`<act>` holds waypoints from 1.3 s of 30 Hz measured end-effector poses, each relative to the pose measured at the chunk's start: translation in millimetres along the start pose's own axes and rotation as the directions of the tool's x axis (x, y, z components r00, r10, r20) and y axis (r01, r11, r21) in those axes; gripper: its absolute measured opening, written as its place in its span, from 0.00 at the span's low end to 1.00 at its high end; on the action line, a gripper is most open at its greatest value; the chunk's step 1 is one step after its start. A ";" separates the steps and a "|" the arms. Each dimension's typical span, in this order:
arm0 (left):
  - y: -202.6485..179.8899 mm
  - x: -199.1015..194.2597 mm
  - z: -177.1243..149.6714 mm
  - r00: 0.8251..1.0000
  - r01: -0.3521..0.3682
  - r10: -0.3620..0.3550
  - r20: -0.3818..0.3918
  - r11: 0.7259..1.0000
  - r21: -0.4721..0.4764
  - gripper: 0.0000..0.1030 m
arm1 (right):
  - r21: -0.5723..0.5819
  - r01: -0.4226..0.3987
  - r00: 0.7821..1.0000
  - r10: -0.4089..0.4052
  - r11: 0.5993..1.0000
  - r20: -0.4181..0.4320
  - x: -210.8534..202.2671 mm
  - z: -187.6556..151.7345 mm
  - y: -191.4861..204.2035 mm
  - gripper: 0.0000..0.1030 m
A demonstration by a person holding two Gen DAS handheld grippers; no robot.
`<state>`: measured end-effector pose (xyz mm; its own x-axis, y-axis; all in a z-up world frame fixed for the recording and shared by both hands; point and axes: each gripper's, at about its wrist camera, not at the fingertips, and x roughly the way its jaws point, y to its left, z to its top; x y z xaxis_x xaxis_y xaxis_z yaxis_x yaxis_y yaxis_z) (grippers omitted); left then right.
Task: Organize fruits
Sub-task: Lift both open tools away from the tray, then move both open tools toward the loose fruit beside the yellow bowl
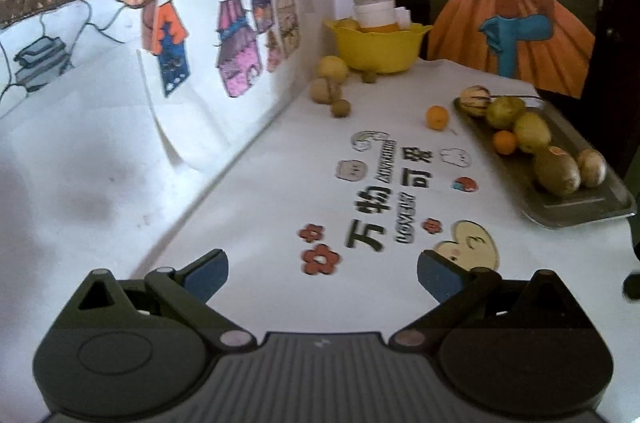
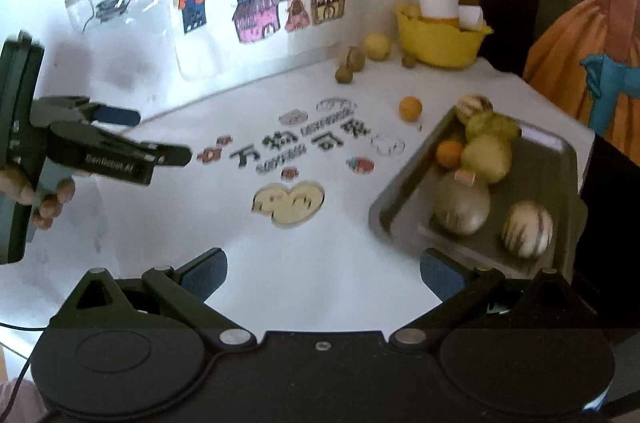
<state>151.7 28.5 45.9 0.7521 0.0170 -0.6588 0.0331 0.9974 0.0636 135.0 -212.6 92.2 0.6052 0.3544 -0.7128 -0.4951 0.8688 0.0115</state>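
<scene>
Currently, left wrist view: left gripper (image 1: 322, 273) spread wide, empty, above white table (image 1: 280, 159); fruits on grey tray (image 1: 592, 211) at right, one orange (image 1: 437, 117) loose beside it. Right wrist view: right gripper (image 2: 323, 273) likewise released, empty; tray (image 2: 556, 175) near right, yellow bowl (image 2: 440, 43) far.

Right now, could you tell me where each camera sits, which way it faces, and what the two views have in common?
Left wrist: on the left gripper, low over the white table, facing the wall drawings and yellow bowl; only its open fingers show.
Right wrist: on the right gripper, higher, facing the metal tray; its open fingers, the left gripper and a hand show.
Shared: bowl, tray, loose orange fruit, printed tablecloth.
</scene>
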 end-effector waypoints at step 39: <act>2.9 78.5 57.2 0.993 0.018 -0.025 0.118 0.998 0.059 0.99 | -0.239 0.092 0.991 -0.066 0.967 0.117 72.2 124.4 -49.9 0.99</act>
<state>248.5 28.8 37.3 0.8237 -0.0165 -0.5668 0.0859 0.9917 0.0959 280.9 -187.4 127.4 0.7052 0.3347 -0.6251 -0.5717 0.7898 -0.2220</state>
